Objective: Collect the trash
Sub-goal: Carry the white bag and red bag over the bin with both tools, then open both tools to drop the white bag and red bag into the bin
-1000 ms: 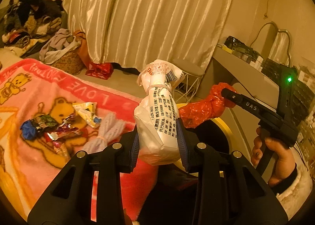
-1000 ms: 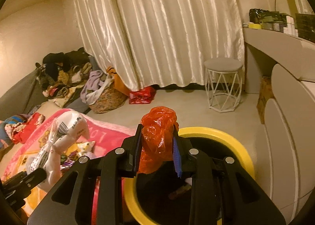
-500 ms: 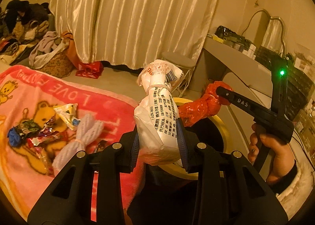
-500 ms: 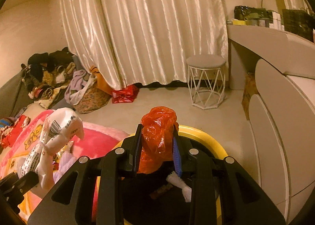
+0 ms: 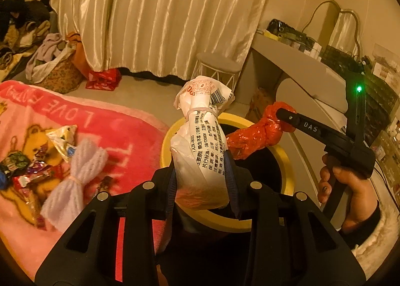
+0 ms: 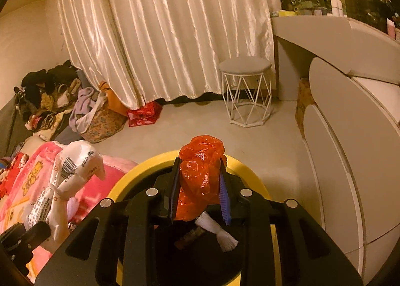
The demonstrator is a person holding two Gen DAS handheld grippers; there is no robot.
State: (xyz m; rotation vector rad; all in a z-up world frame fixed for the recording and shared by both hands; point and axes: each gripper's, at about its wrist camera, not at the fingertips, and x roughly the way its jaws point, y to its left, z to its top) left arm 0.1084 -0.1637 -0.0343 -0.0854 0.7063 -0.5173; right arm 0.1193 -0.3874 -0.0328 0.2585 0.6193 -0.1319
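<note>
- While your left gripper [image 5: 202, 181] pinches the knotted white printed plastic bag [image 5: 202, 151] upright, it hangs over the near rim of the round yellow-rimmed black bin [image 5: 287, 161].
- Your right gripper [image 6: 199, 191] is clamped on the crumpled red plastic bag [image 6: 200, 173] — held above the bin's mouth.
- Inside the bin: a white yarn bundle [image 6: 217, 231] and a dark wrapper [image 6: 190, 236].
- On the pink bear-print blanket [image 5: 120, 141]: a lilac yarn bundle [image 5: 75, 181] and candy wrappers [image 5: 30, 168].
</note>
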